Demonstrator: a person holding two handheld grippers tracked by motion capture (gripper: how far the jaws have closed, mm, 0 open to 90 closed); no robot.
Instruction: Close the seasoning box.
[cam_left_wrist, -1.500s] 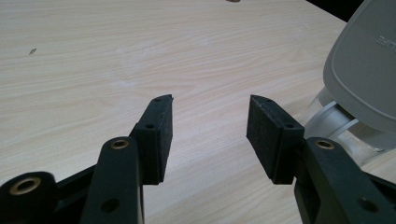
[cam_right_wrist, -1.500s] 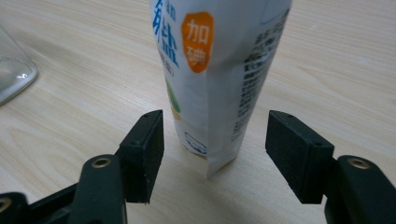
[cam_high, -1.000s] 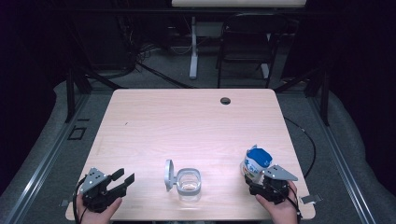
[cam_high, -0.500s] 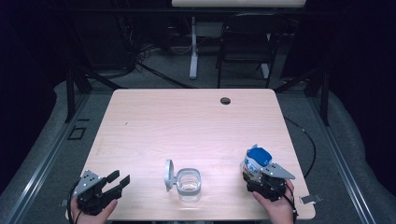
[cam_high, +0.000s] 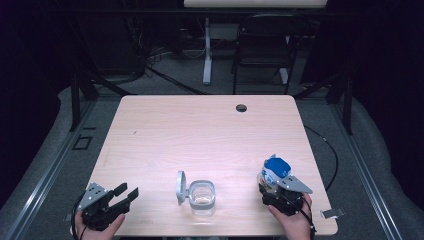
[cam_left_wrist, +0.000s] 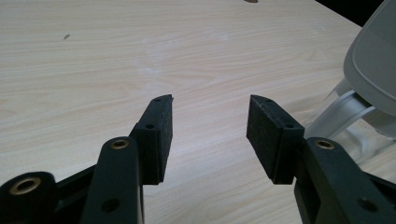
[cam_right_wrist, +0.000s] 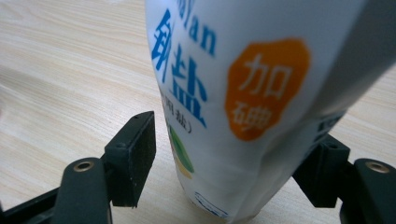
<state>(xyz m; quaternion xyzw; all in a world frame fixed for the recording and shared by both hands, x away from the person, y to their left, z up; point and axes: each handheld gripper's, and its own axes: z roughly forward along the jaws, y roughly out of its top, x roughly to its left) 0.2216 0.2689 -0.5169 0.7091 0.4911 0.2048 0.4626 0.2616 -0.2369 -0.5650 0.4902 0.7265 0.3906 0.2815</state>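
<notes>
Pale wood table, person seated at the near edge, tongs in each hand. Right tongs at the near right of the table, set around the lower part of a white salt bag with a blue top; the bag stands upright on the table, printed with blue characters and an orange badge. In the right gripper view the left jaw stands a little off the bag's side with a sliver of table showing between; the right jaw sits behind the bag's bulge, and contact there cannot be told. So: tongs straddling the bag, not visibly clamped on it. Left tongs at the near left corner, jaws spread wide, nothing between them, bare table in the gap. Clear container with a grey rim sits on the table between the two tongs, near the front edge, nearer the left pair's reach; its grey lid is hinged up and stands on edge at the container's left side. In the left gripper view the lid and rim show just beyond the right jaw, apart from it. Small dark grommet hole at the table's far side.
</notes>
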